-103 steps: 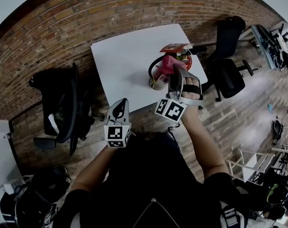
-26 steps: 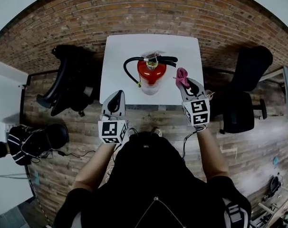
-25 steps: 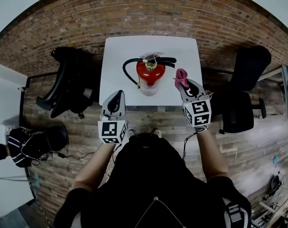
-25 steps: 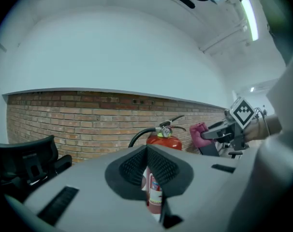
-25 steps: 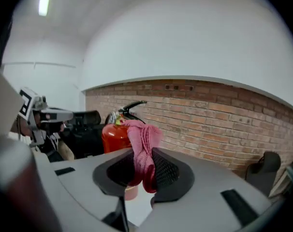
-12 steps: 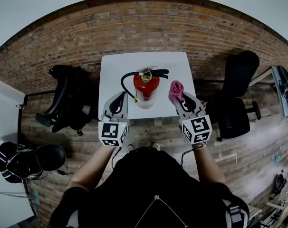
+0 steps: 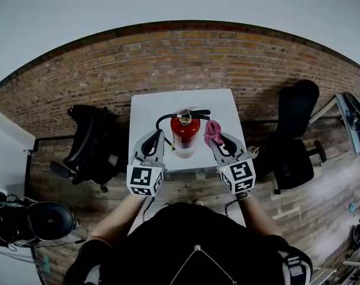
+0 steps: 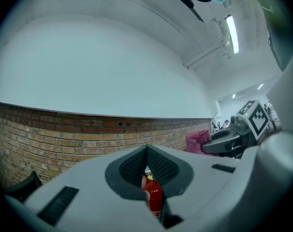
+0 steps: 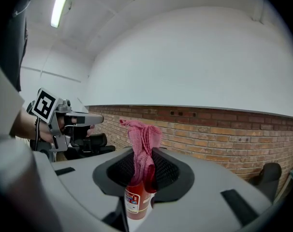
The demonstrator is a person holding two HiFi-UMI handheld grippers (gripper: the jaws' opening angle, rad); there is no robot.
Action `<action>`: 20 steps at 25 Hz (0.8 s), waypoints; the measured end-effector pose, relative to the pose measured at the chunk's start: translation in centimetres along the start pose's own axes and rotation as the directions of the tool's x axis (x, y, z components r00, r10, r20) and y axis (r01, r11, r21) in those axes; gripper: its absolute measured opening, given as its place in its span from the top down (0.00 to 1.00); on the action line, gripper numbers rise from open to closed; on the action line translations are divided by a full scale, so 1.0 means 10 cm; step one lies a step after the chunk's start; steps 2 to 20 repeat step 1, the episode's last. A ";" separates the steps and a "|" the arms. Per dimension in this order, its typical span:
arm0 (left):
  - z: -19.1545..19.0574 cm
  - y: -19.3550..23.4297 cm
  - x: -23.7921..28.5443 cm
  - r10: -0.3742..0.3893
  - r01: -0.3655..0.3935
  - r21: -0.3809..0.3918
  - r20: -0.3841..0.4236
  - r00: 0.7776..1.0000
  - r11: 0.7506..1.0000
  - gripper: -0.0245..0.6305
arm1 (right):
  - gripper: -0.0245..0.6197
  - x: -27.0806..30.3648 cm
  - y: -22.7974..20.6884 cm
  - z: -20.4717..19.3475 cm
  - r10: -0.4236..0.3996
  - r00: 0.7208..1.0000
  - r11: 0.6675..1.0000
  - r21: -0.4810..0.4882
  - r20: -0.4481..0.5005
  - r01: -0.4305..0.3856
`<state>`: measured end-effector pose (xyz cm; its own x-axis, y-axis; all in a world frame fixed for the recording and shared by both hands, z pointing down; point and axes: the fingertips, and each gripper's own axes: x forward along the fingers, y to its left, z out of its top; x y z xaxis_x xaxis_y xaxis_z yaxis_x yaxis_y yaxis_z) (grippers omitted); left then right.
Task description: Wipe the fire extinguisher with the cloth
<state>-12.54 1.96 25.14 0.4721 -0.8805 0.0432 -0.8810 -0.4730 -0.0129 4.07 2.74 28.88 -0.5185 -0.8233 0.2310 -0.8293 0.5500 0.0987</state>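
Fire extinguisher (image 7: 185, 134): red, upright, near the front edge of the white table (image 7: 150, 108), black hose looping off its left side, handle and pin on top. It stands between the two grippers and neither touches it.

Cloth (image 7: 212, 132): pink, bunched, pinched in the right gripper (image 7: 216, 140), whose jaws are clamped on its lower part, with a loose tuft standing up above them. It hangs just right of the cylinder, level with the top.

Left gripper (image 7: 156, 136): jaws closed together with nothing in them, held just left of the extinguisher.

Step in hand, as I read it: bring the cloth onto the body and start wiping. To do it well:
- Lead with the free tuft, not the jaw tips, so fabric meets the paint.
- Wipe down the cylinder in long strokes and keep side pressure light, since a tall can could tip or slide.
- The left gripper could steady the neck or handle.
- Stay clear of the hose and pin.

Writing: a white label with red print sits on the lower cylinder in the right gripper view, probably instructions, too small to read. No brand is legible. Each gripper's cube carries black-and-white square markers.

Around it: a black office chair (image 7: 85, 150) to the left of the table, and another (image 7: 293, 129) to the right.
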 end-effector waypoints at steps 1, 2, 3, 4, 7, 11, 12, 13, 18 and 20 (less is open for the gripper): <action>0.00 0.01 -0.03 0.003 -0.003 -0.002 -0.004 1.000 1.000 0.92 | 0.80 -0.01 0.04 0.01 0.005 1.000 1.000 -0.001 -0.003 -0.005; 0.00 0.01 -0.03 0.003 -0.003 -0.002 -0.004 1.000 1.000 0.92 | 0.80 -0.01 0.04 0.01 0.005 1.000 1.000 -0.001 -0.003 -0.005; 0.00 0.01 -0.03 0.003 -0.003 -0.002 -0.004 1.000 1.000 0.92 | 0.80 -0.01 0.04 0.01 0.005 1.000 1.000 -0.001 -0.003 -0.005; 0.00 0.01 -0.03 0.003 -0.003 -0.002 -0.004 1.000 1.000 0.92 | 0.80 -0.01 0.04 0.01 0.005 1.000 1.000 -0.001 -0.003 -0.005; 0.00 0.01 -0.03 0.003 -0.003 -0.002 -0.004 1.000 1.000 0.92 | 0.80 -0.01 0.04 0.01 0.005 1.000 1.000 -0.001 -0.003 -0.005; 0.00 0.01 -0.03 0.003 -0.003 -0.002 -0.004 1.000 1.000 0.92 | 0.80 -0.01 0.04 0.01 0.005 1.000 1.000 -0.001 -0.003 -0.005; 0.00 0.01 -0.03 0.003 -0.003 -0.002 -0.004 1.000 1.000 0.92 | 0.80 -0.01 0.04 0.01 0.005 1.000 1.000 -0.001 -0.003 -0.005; 0.00 0.01 -0.03 0.003 -0.003 -0.002 -0.004 1.000 1.000 0.92 | 0.80 -0.01 0.04 0.01 0.005 1.000 1.000 -0.001 -0.003 -0.005; 0.00 0.01 -0.03 0.003 -0.003 -0.002 -0.004 1.000 1.000 0.92 | 0.80 -0.01 0.04 0.01 0.005 1.000 1.000 -0.001 -0.003 -0.005; 0.00 0.01 -0.03 0.003 -0.003 -0.002 -0.004 1.000 1.000 0.92 | 0.80 -0.01 0.04 0.01 0.005 1.000 1.000 -0.001 -0.003 -0.005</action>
